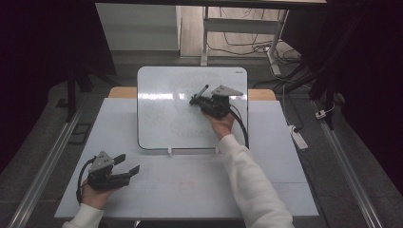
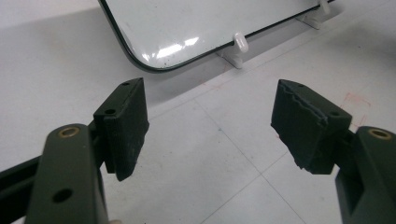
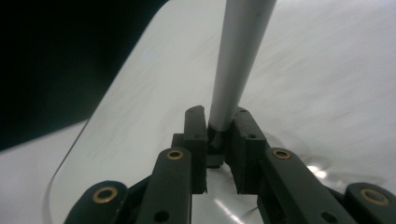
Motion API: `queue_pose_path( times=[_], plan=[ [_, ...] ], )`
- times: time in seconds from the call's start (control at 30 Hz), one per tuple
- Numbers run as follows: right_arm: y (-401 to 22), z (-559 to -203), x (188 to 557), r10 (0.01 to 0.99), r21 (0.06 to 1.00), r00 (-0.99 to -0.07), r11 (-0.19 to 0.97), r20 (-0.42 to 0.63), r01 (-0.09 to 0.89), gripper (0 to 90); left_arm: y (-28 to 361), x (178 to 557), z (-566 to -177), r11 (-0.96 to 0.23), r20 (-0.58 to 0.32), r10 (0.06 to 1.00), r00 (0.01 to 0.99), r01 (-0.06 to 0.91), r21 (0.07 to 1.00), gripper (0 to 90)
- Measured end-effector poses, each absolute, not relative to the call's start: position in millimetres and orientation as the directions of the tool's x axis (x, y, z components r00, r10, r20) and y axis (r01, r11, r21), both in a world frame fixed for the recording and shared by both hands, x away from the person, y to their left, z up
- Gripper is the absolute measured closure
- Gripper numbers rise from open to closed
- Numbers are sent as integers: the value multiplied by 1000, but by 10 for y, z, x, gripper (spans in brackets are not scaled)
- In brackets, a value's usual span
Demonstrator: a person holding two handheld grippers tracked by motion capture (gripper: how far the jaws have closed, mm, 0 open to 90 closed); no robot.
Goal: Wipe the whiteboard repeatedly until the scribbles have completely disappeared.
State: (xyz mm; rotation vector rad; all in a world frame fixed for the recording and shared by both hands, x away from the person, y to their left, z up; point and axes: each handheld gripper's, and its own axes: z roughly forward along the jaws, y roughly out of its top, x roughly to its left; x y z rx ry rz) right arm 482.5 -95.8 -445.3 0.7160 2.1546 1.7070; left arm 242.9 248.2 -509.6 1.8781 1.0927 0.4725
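Observation:
A small whiteboard (image 1: 166,118) stands tilted on white feet at the middle of the table; its lower left corner (image 2: 154,46) appears in the left gripper view. My right gripper (image 1: 196,100) hovers over the board's upper right part, shut on a grey marker (image 1: 202,91) whose barrel (image 3: 238,60) rises from between the jaws. Near the table's front left corner my left gripper (image 1: 127,164) rests in the hand, jaws wide apart with nothing between its pads (image 2: 299,123).
The white tabletop (image 1: 190,185) has faint reddish marks in front of the board. Desk legs and cables (image 1: 247,47) lie on the floor behind the table. A power strip (image 1: 299,137) sits beside the right edge.

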Motion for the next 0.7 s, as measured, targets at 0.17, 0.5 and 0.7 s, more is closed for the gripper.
queue_pose_path(
  times=[0.17,0.5,0.7],
  plan=[
    [-1081,-4398,4861,599,973,-798,144,61,182,781,2472,2412,-5086,-219,-98,838,537,496,840,280],
    [-1148,-4461,4778,570,965,-820,181,55,191,781,2466,2428,-5095,-221,-100,836,540,498,839,281],
    [-1472,-4330,4955,666,979,-736,39,124,200,781,2466,2429,-5092,-221,-99,836,539,496,840,283]
  ],
)
